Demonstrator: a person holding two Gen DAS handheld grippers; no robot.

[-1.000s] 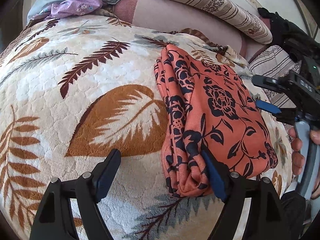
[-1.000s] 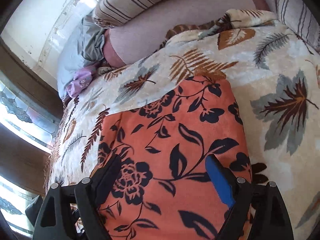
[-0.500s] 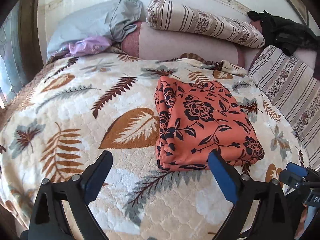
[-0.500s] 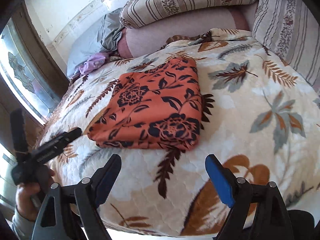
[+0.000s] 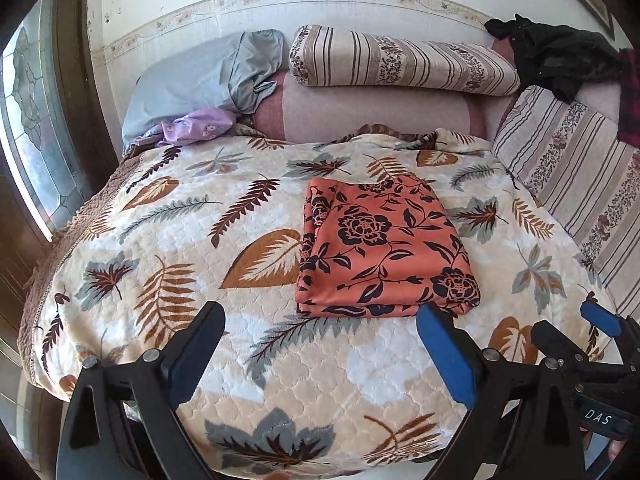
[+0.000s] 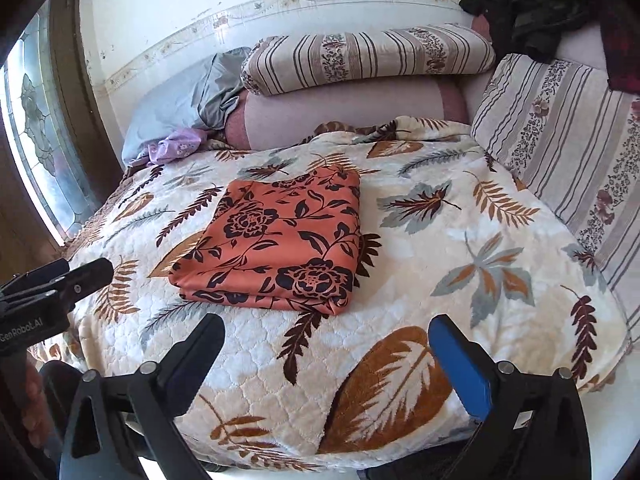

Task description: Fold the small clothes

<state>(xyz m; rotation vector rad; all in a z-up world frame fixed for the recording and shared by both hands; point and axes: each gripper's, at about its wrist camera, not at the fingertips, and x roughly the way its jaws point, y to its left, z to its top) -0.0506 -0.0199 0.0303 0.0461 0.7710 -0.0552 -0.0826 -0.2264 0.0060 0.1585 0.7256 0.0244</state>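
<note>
- looking over a bed spread with a cream quilt printed in brown, tan and grey leaves, which covers the whole surface up to the far edge.
- along that far edge sits a plain pinkish bolster, with a striped, flower-banded pillow lying on top of it.
- at the far left corner a grey-blue pillow slumps against the wall, and a small lilac garment is bunched just in front of it.
- the right edge is lined by a second striped cushion; dark clothing is heaped at the far right corner, above it.
- a patterned glass window lights the left side.
- nothing lies on the open quilt between the grippers and the cloth.
- the folded orange cloth with its dark floral print lies flat around the middle of the surface, a neat rectangle, layered edges showing along its near side and left side.
- left gripper hangs over the near edge, its jaws just spread wide apart, with only quilt between them; the cloth is just beyond its right finger.
- right gripper is likewise near the near edge, its jaws just opened fully and holding nothing, clear of the cloth.
</note>
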